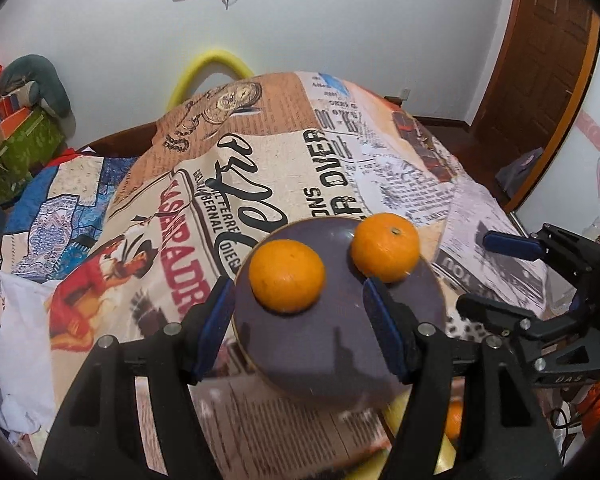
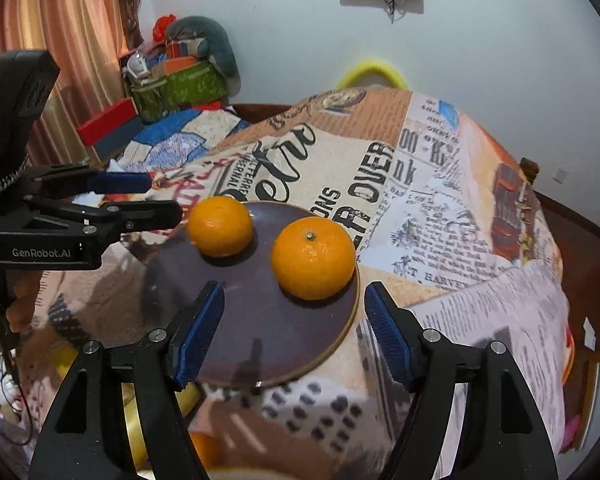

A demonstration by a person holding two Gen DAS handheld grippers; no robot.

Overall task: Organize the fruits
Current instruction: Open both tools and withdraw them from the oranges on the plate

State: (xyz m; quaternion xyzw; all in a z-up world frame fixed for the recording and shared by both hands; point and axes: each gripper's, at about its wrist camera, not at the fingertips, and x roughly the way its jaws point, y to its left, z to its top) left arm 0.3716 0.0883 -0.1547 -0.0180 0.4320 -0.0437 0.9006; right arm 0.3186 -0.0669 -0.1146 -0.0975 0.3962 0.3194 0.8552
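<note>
Blue pads of my left gripper (image 1: 298,326) and right gripper (image 2: 294,332) stand apart and empty (right jaws not opening further) above the near rim of the plate (image 1: 320,360), where two oranges (image 1: 286,276) (image 1: 385,247) sit side by side at the far end, so I'd leave them undisturbed.

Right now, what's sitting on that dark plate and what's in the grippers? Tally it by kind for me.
Oranges on the plate: 2 (one toward the left gripper's side, one with its stem up)
Plates: 1
Things held in the left gripper or the right gripper: 0
Total: 3
</note>
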